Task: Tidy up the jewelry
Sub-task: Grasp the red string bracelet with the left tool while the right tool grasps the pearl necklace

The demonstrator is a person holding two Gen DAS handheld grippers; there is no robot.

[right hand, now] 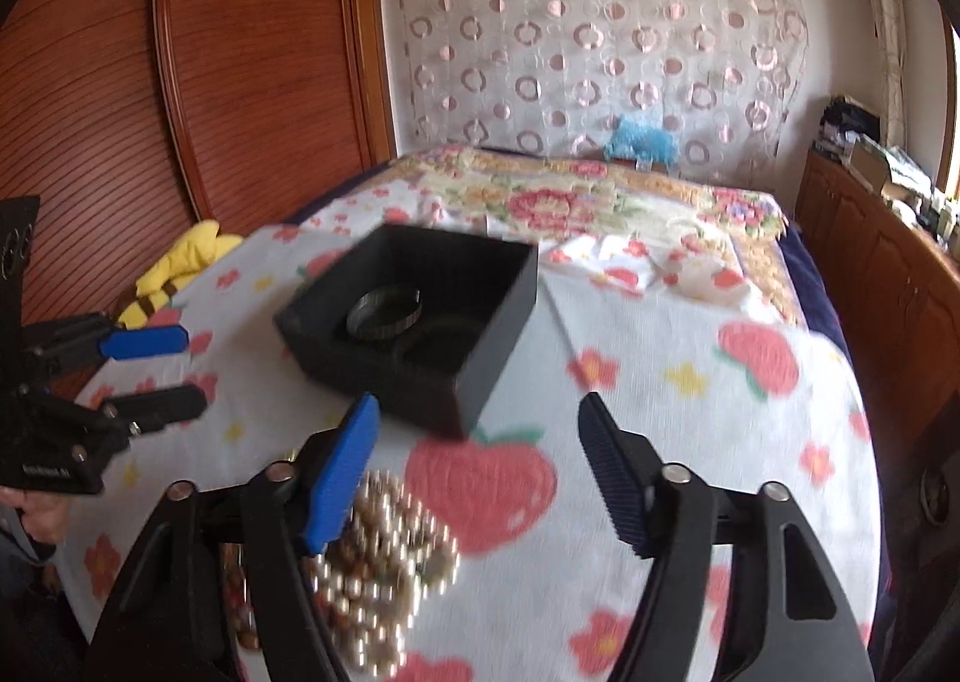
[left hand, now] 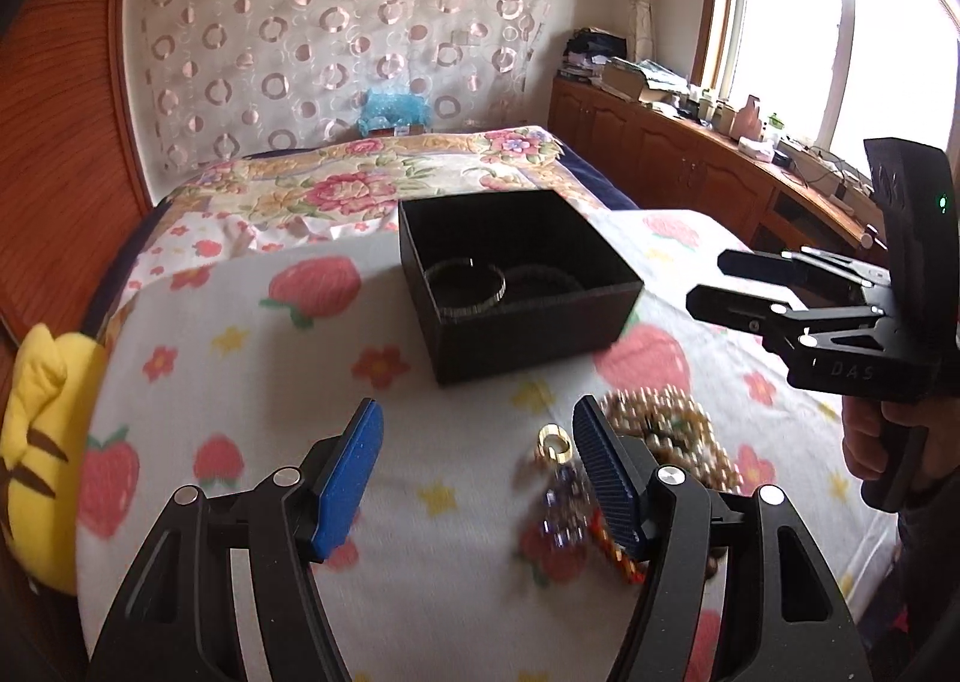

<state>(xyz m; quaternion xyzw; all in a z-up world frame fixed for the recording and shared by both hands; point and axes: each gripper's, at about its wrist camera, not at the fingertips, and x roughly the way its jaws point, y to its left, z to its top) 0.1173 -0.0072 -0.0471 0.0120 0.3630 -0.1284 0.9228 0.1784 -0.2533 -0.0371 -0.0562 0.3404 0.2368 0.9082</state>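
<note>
A black open box (left hand: 516, 286) (right hand: 414, 322) sits on the strawberry blanket with a silver bangle (left hand: 465, 286) (right hand: 384, 313) and a dark bangle (left hand: 549, 280) (right hand: 441, 346) inside. In front of it lie a gold ring (left hand: 555, 442), a blue-purple beaded piece (left hand: 564, 508), a red-orange beaded piece (left hand: 618, 553) and a heap of gold pearl beads (left hand: 672, 430) (right hand: 384, 562). My left gripper (left hand: 477, 478) (right hand: 150, 373) is open and empty above the blanket, its right finger beside the ring. My right gripper (right hand: 480, 472) (left hand: 705, 277) is open and empty, hovering over the beads near the box.
The blanket (left hand: 252, 412) covers a bed with a floral quilt (left hand: 336, 184) behind. A yellow plush toy (left hand: 36, 442) (right hand: 174, 268) lies at the left edge. A wooden cabinet (left hand: 690, 165) with clutter runs along the right under the window. Wooden panels stand left.
</note>
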